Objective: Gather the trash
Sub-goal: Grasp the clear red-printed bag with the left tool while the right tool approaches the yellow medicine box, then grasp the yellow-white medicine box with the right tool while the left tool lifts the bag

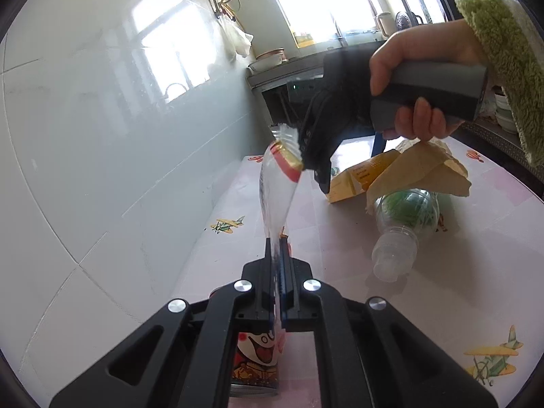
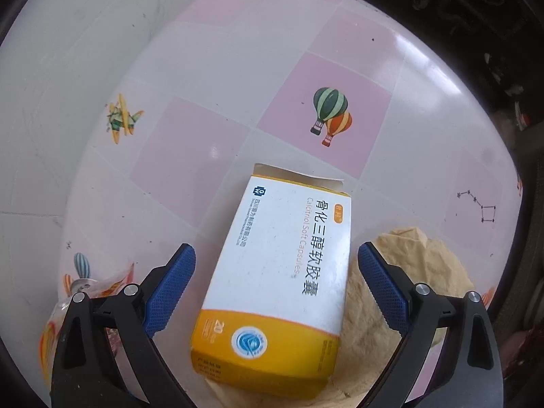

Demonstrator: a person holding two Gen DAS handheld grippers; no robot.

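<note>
Pink-checked oilcloth printed with balloons and planes covered the kitchen table (image 2: 340,51), white wall tiles behind it. At the left gripper (image 1: 279,238), the jaws were clamped together on a clear plastic wrapper (image 1: 277,190) that stood up from them, a printed can (image 1: 256,360) directly beneath. At 1 o'clock from the wrapper, a hand (image 1: 414,78) aimed the right gripper (image 2: 275,289) straight down, its blue pads spread wide and not touching the medicine box (image 2: 289,272) lying between them on a crumpled brown paper bag (image 2: 408,265). An empty plastic bottle (image 1: 404,224) lay at 4 o'clock from the wrapper. The box looked light and open-ended; a squeeze might crush it, or catch the bag underneath and drag it along. The limp wrapper might slip free.
</note>
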